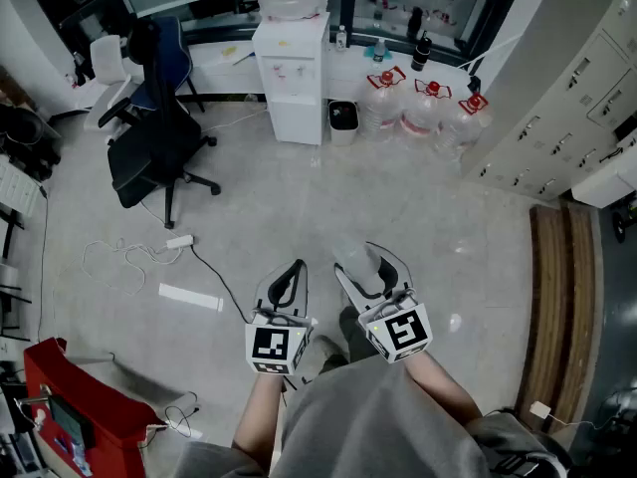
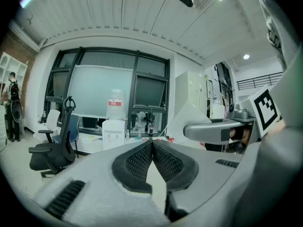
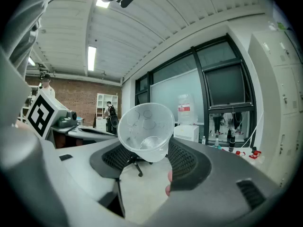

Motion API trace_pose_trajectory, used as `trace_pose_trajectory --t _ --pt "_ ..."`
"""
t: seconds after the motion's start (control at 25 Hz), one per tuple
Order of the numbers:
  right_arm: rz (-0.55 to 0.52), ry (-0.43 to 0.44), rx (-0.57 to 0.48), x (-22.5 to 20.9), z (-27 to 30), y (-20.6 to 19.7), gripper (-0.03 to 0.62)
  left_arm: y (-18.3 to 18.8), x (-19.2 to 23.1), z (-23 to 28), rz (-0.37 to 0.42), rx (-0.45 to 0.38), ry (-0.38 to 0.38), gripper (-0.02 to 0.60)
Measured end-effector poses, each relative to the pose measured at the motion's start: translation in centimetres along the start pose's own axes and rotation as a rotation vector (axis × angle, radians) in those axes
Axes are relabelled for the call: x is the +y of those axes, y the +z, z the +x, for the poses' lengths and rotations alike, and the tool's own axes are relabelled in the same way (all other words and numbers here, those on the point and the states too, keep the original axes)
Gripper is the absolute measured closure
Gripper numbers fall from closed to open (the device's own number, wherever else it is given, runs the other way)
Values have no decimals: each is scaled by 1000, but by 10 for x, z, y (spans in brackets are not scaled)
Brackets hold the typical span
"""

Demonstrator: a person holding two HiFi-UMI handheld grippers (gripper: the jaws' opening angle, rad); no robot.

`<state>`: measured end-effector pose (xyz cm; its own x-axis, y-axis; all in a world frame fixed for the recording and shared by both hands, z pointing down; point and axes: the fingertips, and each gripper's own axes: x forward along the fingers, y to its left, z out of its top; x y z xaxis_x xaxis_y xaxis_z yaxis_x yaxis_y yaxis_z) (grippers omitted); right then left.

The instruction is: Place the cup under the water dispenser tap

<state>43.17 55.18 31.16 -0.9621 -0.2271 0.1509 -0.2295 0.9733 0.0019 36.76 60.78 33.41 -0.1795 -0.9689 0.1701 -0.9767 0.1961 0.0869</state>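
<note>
A clear plastic cup (image 1: pixel 356 256) sits tilted between the jaws of my right gripper (image 1: pixel 364 265), which is shut on it. In the right gripper view the cup (image 3: pixel 146 131) faces the camera mouth first, pinched low down by the black pads (image 3: pixel 185 157). My left gripper (image 1: pixel 296 267) is beside it at the same height, jaws shut with nothing between them (image 2: pixel 152 144). The white water dispenser (image 1: pixel 296 78), topped by a large bottle, stands against the far wall, well ahead of both grippers. It also appears small in the left gripper view (image 2: pixel 112 134) and the right gripper view (image 3: pixel 186 132).
A black office chair (image 1: pixel 149 132) stands left of the dispenser. A small bin (image 1: pixel 343 119) and three spare water bottles (image 1: pixel 423 108) line the wall to its right. A power strip with cables (image 1: pixel 179 240) lies on the floor, lockers (image 1: pixel 567 98) at right, a red cart (image 1: pixel 70 396) near left.
</note>
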Motion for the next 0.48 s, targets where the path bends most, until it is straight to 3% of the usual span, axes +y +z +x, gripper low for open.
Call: trace_pose_trajectory --t 0.28,0.48 --pt "16 -27 -15 23 -15 -2 345 0 2 -32 -19 -27 28 571" --pt "17 -14 -17 18 -20 -4 344 -3 -7 -28 -33 -18 27 571"
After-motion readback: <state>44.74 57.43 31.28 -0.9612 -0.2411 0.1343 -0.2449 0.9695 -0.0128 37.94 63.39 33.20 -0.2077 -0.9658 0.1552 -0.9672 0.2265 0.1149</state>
